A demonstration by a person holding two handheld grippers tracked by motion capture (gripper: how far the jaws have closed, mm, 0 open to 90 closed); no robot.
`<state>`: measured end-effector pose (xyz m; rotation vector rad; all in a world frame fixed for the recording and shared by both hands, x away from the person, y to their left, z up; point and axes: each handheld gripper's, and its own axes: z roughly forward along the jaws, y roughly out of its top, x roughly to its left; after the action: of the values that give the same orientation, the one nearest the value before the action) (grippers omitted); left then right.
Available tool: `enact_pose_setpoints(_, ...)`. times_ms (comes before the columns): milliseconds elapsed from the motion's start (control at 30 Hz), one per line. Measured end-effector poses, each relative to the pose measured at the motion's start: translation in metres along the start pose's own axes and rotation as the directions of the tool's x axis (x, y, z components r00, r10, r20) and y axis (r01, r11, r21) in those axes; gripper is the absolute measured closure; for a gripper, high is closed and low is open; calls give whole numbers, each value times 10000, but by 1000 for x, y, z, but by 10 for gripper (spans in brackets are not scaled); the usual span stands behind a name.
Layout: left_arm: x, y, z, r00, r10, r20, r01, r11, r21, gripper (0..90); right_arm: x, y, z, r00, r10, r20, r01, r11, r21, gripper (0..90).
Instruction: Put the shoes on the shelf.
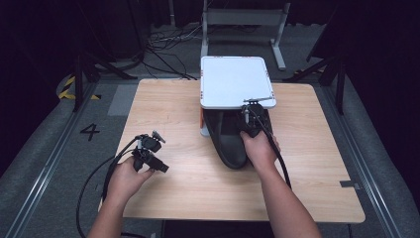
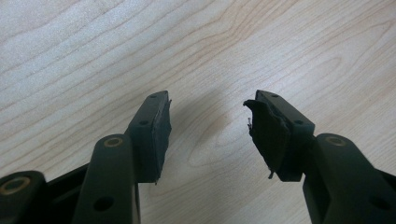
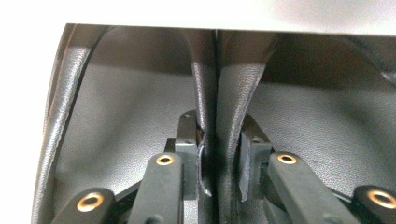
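I hold two grippers, one in each hand. My right gripper is clamped on a fold of one black leather bag; in the right gripper view both pads pinch two upright leather strips that stand side by side and touching. The bag lies near the middle of the single wooden table, its far end tucked under one white tray raised on a stand at the table's far edge. My left gripper hovers over bare wood near the table's left edge, well apart from the bag. In the left gripper view its two jaws stand wide apart with nothing between them, and the right pad looks frayed.
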<state>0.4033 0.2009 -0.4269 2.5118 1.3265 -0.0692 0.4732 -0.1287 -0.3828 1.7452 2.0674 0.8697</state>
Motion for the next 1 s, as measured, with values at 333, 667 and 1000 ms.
enact_pose_setpoints(333, -1, 4, 2, 9999, 84, 69, -84, 10000, 51, 477, 1, 7, 16, 9982, 157, 578, -149, 9998, -146, 737)
enact_pose_setpoints(667, -1, 7, 4, 9998, 200, 88, -201, 9997, 111, 477, -6, 6, 21, 9966, 788, 222, -780, 9963, -350, 739)
enact_pose_setpoints(1000, -2, 7, 4, 9997, 222, 102, -223, 9997, 123, 477, -1, 5, 27, 9971, 560, 513, -542, 9978, -370, 734)
